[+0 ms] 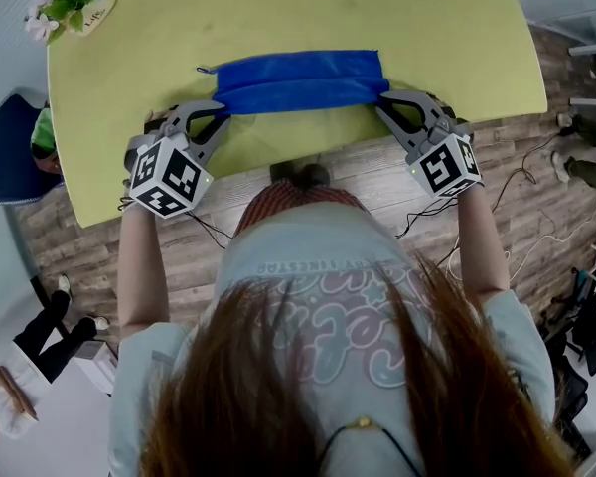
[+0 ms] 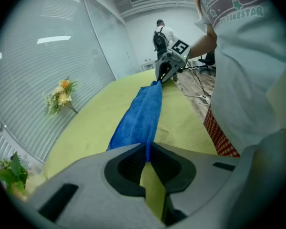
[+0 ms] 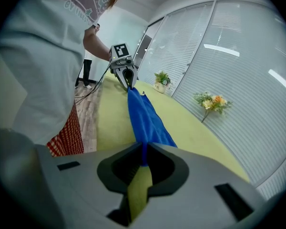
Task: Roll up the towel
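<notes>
A blue towel lies folded into a long band across the yellow-green table, near its front edge. My left gripper is shut on the towel's near left corner; in the left gripper view the blue towel runs from between the jaws out to the other gripper. My right gripper is shut on the near right corner, and the towel is pinched between its jaws in the right gripper view. The cloth hangs taut between the two grippers.
A flower arrangement stands at the table's far left corner. A blue chair sits left of the table. Cables trail on the wooden floor at right. Glass walls with blinds stand beyond the table.
</notes>
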The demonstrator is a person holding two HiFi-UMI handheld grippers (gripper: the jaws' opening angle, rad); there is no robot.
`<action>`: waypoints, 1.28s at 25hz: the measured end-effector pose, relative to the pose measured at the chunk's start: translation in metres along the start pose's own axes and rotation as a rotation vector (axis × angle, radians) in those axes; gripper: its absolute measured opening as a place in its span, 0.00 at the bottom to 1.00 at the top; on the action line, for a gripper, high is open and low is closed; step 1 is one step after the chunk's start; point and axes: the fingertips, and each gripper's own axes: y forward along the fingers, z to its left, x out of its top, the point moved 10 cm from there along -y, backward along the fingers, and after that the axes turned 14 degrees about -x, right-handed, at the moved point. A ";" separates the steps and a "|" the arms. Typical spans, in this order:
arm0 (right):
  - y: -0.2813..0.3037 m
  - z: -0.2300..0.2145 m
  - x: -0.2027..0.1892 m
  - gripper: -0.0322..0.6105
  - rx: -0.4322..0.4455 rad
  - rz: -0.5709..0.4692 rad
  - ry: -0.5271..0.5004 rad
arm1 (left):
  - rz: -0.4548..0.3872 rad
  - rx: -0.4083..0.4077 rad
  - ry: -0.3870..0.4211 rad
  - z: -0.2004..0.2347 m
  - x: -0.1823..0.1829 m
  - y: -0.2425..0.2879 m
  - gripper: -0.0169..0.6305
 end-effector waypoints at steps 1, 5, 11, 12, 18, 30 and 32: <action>-0.002 0.000 0.000 0.11 0.002 -0.003 0.006 | -0.006 -0.002 -0.009 -0.002 -0.001 -0.002 0.08; -0.010 0.002 0.003 0.11 0.025 -0.018 0.041 | -0.047 -0.033 -0.063 -0.010 -0.003 -0.010 0.07; -0.019 0.000 0.006 0.11 0.075 -0.040 0.115 | -0.065 -0.077 -0.125 -0.017 -0.004 -0.015 0.07; -0.018 -0.002 0.005 0.11 0.084 -0.036 0.139 | -0.071 -0.083 -0.135 -0.014 -0.004 -0.016 0.07; -0.004 -0.023 0.007 0.11 0.126 0.008 0.210 | -0.078 -0.105 -0.168 0.009 -0.001 -0.015 0.07; 0.025 -0.046 0.000 0.12 0.094 0.051 0.247 | -0.087 -0.077 -0.214 0.046 -0.001 -0.008 0.07; 0.027 -0.048 -0.001 0.12 0.086 0.057 0.248 | -0.078 -0.063 -0.210 0.051 0.000 -0.006 0.07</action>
